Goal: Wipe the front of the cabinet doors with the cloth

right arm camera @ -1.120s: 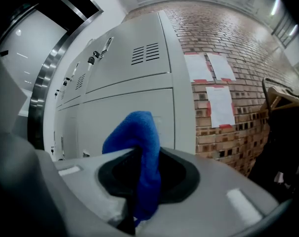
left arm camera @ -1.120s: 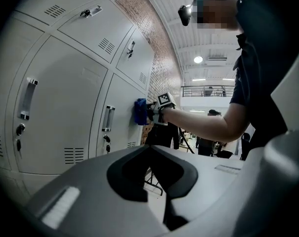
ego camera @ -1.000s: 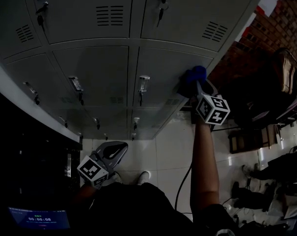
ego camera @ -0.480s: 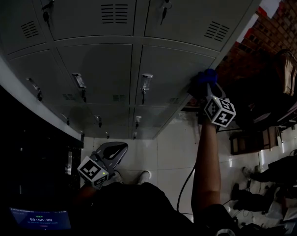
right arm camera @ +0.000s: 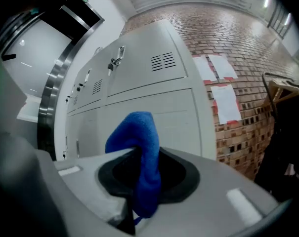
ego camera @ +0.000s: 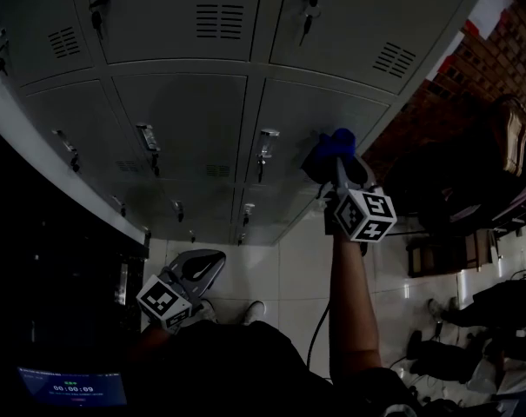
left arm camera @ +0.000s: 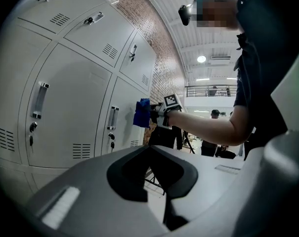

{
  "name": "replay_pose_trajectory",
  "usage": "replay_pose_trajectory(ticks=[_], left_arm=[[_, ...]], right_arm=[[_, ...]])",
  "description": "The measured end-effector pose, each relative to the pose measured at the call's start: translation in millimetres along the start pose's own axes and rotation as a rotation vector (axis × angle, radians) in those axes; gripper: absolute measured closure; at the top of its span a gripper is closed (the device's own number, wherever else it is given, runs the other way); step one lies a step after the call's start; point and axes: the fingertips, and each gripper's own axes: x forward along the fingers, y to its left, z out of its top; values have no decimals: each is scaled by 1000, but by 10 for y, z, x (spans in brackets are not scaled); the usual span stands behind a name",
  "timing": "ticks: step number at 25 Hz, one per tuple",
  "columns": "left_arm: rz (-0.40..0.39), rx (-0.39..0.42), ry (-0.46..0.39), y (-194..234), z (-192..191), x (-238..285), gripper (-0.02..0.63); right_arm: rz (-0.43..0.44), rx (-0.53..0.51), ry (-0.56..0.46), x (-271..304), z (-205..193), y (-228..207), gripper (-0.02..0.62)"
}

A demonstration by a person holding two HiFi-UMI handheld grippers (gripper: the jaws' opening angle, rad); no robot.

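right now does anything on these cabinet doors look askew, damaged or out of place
Nothing stands out. The cabinet doors sit shut and flush, with no dent or stain visible. The blue cloth is clamped in the right gripper at a door.

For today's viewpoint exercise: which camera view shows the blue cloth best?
The right gripper view: the cloth fills the centre, clamped in the right gripper. The head view shows a small blue bunch at the cabinet door; the left gripper view, a distant side glimpse.

The pale tiled floor carries the grey cabinet and a white shoe.
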Motion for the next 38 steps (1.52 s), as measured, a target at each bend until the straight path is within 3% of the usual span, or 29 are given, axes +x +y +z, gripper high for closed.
replay_pose_trajectory(ticks=[8, 15, 25, 38], left_arm=[[37, 2, -5, 87, 25, -148, 606], [89, -3, -2, 225, 29, -338, 606], [97, -9, -8, 300, 33, -345, 606], [38, -6, 12, 184, -1, -49, 606]], right_arm=[[196, -39, 67, 464, -349, 1031, 528], [245, -52, 100, 781, -461, 1337, 528], [214, -63, 124, 849, -521, 1221, 528], [77, -41, 116, 579, -487, 318, 528]])
